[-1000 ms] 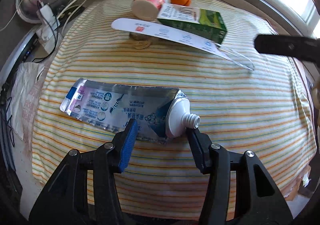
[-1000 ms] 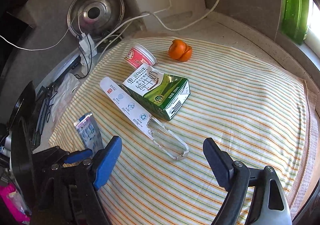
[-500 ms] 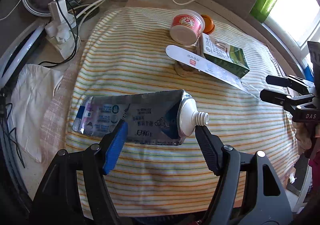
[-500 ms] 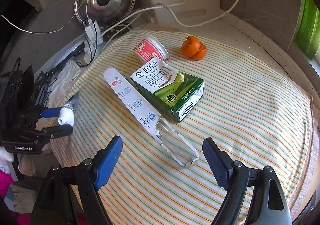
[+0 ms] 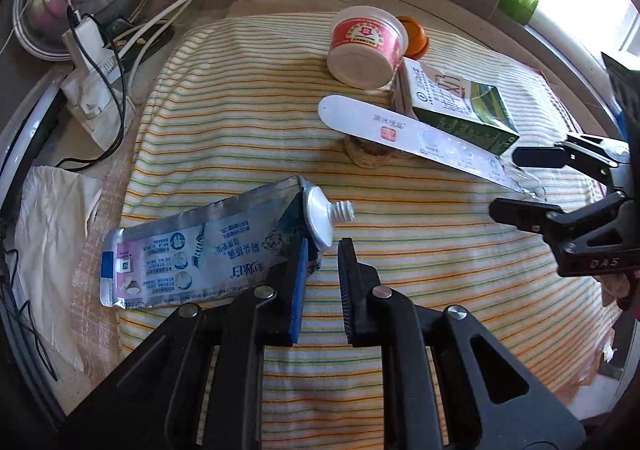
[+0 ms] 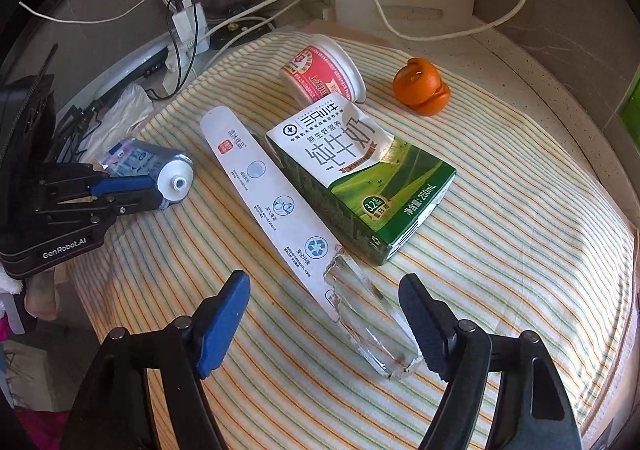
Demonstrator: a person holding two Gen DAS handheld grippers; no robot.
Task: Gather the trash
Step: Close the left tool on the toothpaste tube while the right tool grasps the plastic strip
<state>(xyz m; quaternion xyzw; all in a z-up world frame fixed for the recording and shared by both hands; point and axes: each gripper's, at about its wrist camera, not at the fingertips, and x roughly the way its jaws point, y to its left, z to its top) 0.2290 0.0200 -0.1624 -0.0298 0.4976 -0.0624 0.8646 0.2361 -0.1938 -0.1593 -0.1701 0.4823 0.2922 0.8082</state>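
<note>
Left hand-held gripper (image 5: pixel 323 282), jaws just closed, pinches the tube (image 5: pixel 208 250) at its shoulder. Right hand-held gripper (image 6: pixel 324 314), spread and narrowing, straddles the wrapper (image 6: pixel 372 326): centre it, then close.

Trash spread over the striped cloth

A flattened silver toothpaste tube (image 5: pixel 200 250), capless, lay at the left; a long white card with a torn clear blister (image 6: pixel 280 206) lay diagonally against a green milk carton (image 6: pixel 360 178) on its side, a tipped red-and-white cup (image 6: pixel 324 74) behind it and orange peel (image 6: pixel 422 86) nearby.
</note>
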